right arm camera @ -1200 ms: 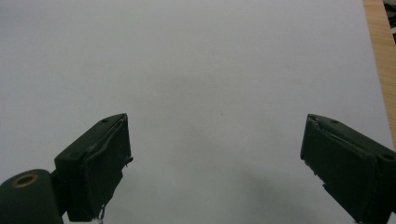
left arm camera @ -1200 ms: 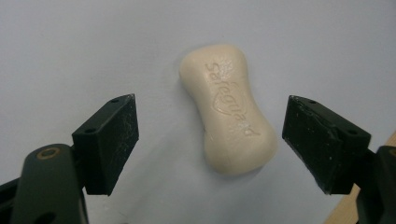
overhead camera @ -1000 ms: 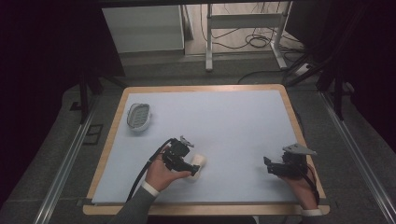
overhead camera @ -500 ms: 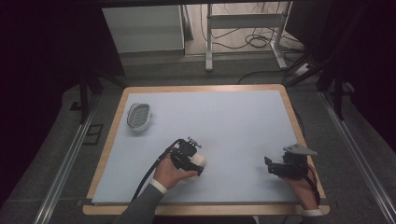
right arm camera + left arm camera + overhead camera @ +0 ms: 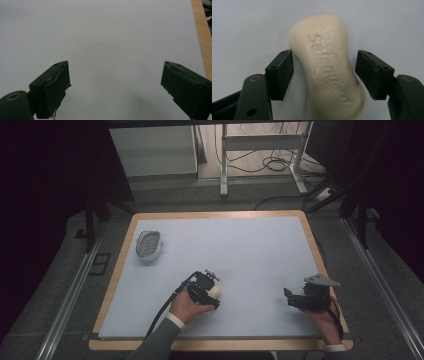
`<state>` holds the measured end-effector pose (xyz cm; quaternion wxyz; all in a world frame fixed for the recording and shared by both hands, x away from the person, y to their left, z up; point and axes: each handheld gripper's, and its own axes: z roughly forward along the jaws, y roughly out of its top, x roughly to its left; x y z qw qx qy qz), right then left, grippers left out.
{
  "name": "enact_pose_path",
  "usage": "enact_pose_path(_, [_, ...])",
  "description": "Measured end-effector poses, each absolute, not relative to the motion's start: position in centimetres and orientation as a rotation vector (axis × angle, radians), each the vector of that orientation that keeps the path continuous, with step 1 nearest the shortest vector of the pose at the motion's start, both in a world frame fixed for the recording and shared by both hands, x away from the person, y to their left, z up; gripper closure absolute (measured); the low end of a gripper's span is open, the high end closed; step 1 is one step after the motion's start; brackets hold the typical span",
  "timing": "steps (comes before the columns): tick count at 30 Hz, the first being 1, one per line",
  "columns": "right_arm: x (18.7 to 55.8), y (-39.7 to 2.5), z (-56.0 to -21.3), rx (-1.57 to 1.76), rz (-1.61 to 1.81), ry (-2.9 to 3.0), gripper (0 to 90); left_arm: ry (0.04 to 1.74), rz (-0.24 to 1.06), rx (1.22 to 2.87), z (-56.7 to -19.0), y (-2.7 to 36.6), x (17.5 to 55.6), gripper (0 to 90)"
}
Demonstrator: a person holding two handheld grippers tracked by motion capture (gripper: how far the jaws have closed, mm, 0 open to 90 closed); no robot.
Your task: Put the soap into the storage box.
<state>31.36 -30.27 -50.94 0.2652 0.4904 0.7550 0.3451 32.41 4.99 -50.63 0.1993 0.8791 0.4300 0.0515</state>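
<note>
A cream bar of soap (image 5: 329,70) with raised lettering lies on the pale blue table top. My left gripper (image 5: 324,53) is open around it. The left jaw touches the bar's edge, and a gap remains at the right jaw. In the high view the left gripper (image 5: 212,285) sits over the soap (image 5: 217,291) near the table's front middle. My right gripper (image 5: 288,298) rests at the front right, pointing left. It stands open (image 5: 116,65) with bare table between its fingers.
A white oval soap dish (image 5: 149,244) with a ribbed insert sits at the table's left, well behind the left hand. A wooden rim (image 5: 320,255) frames the blue surface (image 5: 240,250). Cables and a metal stand lie on the floor beyond the far edge.
My left hand has shifted slightly to the right and forward, bringing its gripper over the soap. The right gripper has stayed put.
</note>
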Motion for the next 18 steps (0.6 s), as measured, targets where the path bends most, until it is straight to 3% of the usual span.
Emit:
enact_pose_path(10, [31.35, -30.19, -50.92, 1.327, 0.932, 2.039, 8.4, 1.198, 0.155, 2.468, -50.94, 4.79, 32.49, 35.6])
enact_pose_path(15, [31.33, -30.30, -50.86, 1.329, 0.930, 2.028, 8.5, 1.182, 0.146, 2.468, -50.80, 5.08, 32.49, 45.8])
enact_pose_path(18, [31.32, -30.26, -50.87, 1.327, 0.927, 2.029, 8.5, 1.175, 0.138, 2.468, -50.82, 5.22, 32.54, 46.9])
